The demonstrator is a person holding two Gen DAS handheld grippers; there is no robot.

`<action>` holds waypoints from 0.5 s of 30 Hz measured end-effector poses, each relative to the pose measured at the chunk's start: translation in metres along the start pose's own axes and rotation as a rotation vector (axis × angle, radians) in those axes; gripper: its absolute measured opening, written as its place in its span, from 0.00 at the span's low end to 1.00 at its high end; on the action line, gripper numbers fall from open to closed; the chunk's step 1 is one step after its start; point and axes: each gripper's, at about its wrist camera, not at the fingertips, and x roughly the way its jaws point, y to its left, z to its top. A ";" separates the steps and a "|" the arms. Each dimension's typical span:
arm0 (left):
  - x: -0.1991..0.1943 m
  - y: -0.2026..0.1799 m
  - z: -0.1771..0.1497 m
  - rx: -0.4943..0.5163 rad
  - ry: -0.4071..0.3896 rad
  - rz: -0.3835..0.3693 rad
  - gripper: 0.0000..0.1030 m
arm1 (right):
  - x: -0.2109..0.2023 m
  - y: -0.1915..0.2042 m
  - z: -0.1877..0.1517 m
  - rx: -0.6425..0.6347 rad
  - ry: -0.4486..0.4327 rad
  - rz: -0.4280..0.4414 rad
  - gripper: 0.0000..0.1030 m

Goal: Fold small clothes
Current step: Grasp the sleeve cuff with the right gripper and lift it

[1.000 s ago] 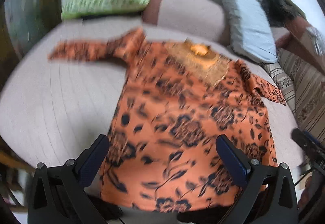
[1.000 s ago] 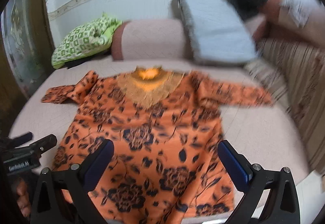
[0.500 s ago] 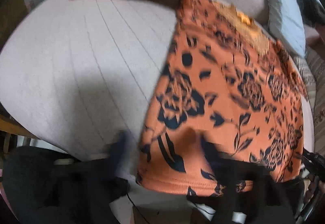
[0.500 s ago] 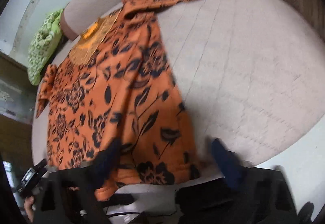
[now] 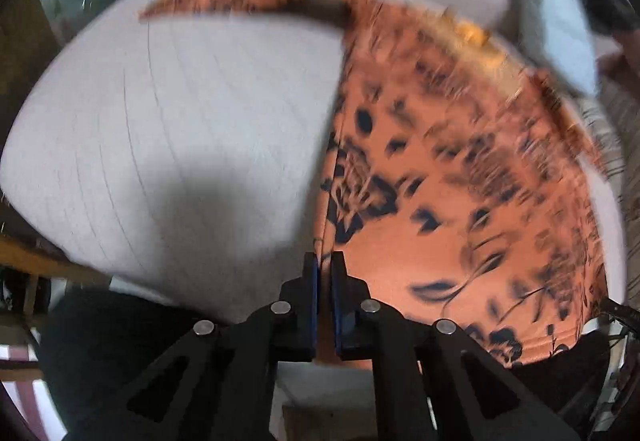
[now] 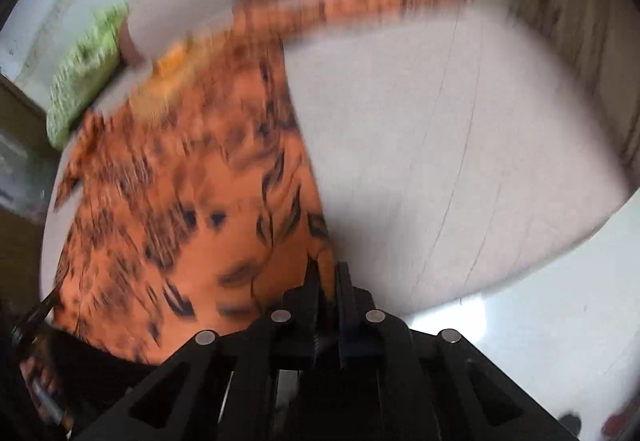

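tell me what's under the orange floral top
The orange floral top lies on a pale quilted bed cover, bare beside it. Whatever is beneath the fabric itself is covered.

Left gripper (image 5: 325, 261): matte black plastic, two flat fingers (image 5: 310, 281) with blue pad faces, angular linkage arms with triangular cut-outs and four round silver pivot screws in a row. Right gripper (image 6: 327, 277): same black build, same four silver screws, same triangular cut-outs in the arms, pad colour too dark to tell. Person's dark clothing shows below both, blurred.
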 end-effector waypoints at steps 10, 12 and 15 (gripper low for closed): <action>-0.052 0.002 0.024 0.001 -0.266 -0.004 0.81 | -0.028 -0.009 0.010 0.069 -0.132 0.094 0.56; -0.054 -0.005 0.038 -0.007 -0.310 -0.048 0.81 | -0.037 -0.021 0.033 0.160 -0.219 0.186 0.86; -0.041 -0.021 0.060 -0.015 -0.305 -0.114 0.81 | -0.033 -0.048 0.080 0.345 -0.311 0.360 0.86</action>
